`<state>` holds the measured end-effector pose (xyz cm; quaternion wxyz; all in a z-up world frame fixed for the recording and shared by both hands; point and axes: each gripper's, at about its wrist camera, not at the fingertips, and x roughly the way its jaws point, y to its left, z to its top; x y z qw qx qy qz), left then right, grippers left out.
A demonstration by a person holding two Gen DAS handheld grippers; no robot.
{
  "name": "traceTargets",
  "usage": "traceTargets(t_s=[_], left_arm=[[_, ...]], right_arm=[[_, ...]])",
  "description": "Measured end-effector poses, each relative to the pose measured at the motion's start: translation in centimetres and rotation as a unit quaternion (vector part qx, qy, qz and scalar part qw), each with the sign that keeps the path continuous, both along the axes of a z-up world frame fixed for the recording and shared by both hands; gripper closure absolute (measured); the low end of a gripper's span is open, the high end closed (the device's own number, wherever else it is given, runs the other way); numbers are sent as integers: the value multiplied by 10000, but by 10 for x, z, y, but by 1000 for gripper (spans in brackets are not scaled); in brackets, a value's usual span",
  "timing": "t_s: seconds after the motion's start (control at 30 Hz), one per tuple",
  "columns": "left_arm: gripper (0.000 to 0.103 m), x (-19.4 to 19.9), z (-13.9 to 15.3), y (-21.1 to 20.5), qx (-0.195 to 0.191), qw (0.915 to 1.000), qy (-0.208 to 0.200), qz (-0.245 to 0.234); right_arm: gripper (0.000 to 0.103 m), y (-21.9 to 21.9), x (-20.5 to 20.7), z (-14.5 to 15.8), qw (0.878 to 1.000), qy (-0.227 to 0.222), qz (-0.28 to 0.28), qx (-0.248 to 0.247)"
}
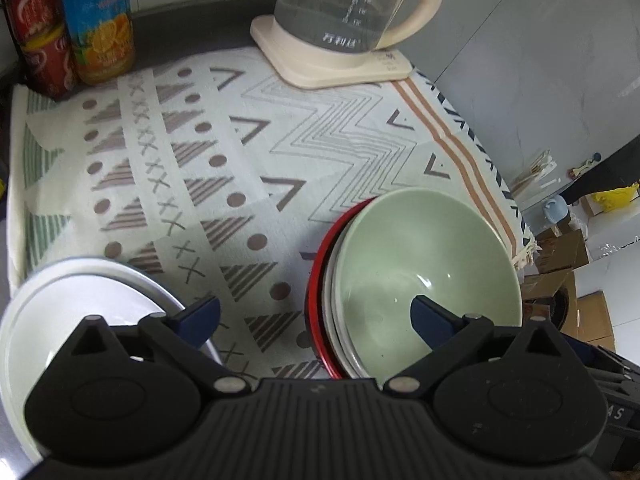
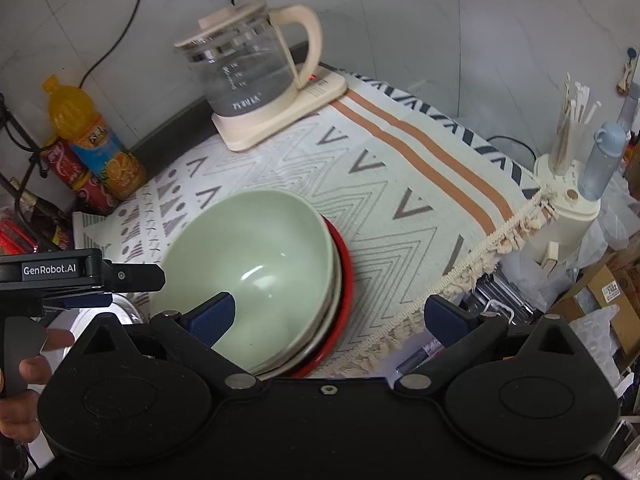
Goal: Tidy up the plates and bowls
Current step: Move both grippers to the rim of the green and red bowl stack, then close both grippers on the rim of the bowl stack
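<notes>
Both grippers gape empty, left gripper [image 1: 316,314] between white plate [image 1: 76,312] and green bowl [image 1: 424,264], which nests on a red-rimmed stack near the kettle [image 2: 256,80]; right gripper [image 2: 332,312] should pinch one rim squarely, lifting level.

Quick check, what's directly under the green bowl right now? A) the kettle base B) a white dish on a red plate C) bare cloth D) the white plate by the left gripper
B: the green bowl sits nested in a white dish, whose rim shows above the red plate at the bottom of the stack.
</notes>
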<state>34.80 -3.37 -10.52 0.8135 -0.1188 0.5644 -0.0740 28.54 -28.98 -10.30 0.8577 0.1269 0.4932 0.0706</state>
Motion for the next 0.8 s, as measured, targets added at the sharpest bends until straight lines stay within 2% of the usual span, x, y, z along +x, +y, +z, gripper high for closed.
traceTargets(t_s=[0.2,0.37,0.43,0.57,0.7,0.8], left_arm=[[5,6,-16,-3,-66,9996,224,145],[16,9,-25,-8,-129,9992,354,161],[31,10,-30,-8,-225,9985,470,164],[51,13,-42,-6,-330,9966,702,277],[72,15,-50,-5,-477,9949,834,312],[75,17,-52,-5,-474,9948,853,299]], right_arm=[[21,-2,11,-16,9994,294,125,119],[33,-1,21,-29,9980,527,259,212],[39,0,25,-35,9972,641,295,239],[45,3,30,-44,9958,784,373,279],[56,8,37,-53,9941,920,489,299],[65,10,41,-58,9929,998,500,403]])
